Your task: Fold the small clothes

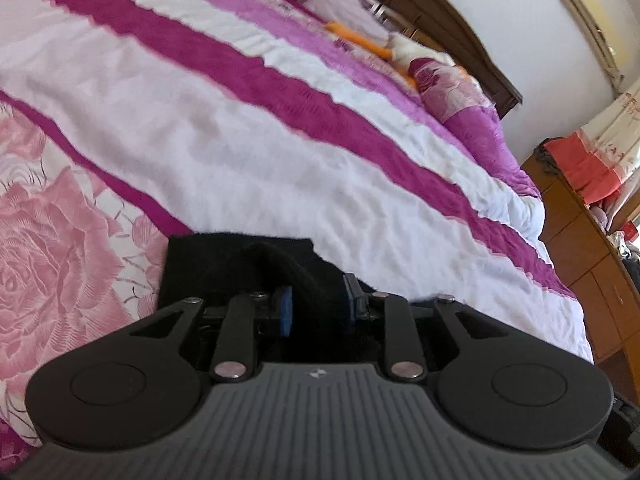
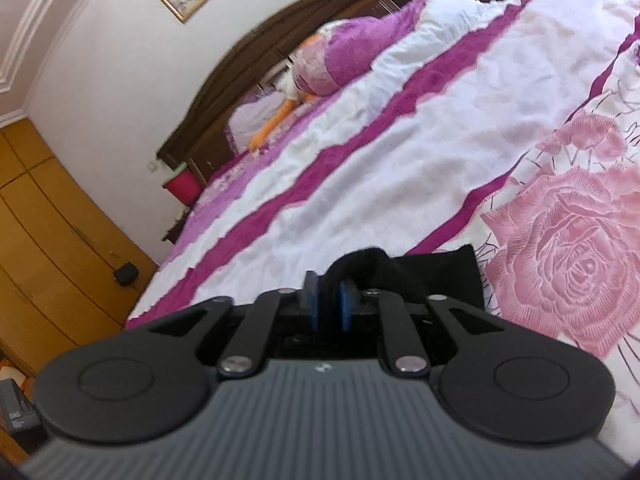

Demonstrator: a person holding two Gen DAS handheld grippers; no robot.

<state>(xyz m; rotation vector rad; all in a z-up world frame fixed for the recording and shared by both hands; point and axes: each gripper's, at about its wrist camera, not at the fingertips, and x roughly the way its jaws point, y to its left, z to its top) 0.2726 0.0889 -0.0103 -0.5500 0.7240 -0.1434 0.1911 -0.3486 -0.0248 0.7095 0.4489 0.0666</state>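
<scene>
A black cloth [image 1: 224, 268] lies on the near part of the bed [image 1: 248, 136], its raised fold clenched by the left tool [image 1: 318, 306] and a bunched edge grasped by the right tool [image 2: 328, 300], a pillow [image 2: 336, 56] far off

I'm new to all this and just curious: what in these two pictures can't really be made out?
- Black garment: its near part is hidden behind each gripper's body in both wrist views, so its type and full shape are unclear.
- Left gripper: cloth fills the gap between its pads; grip firmness unclear.
- Orange-and-white thing by the pillows: blurred, half covered by bedding.
- Small dark object on the floor: too small.
</scene>
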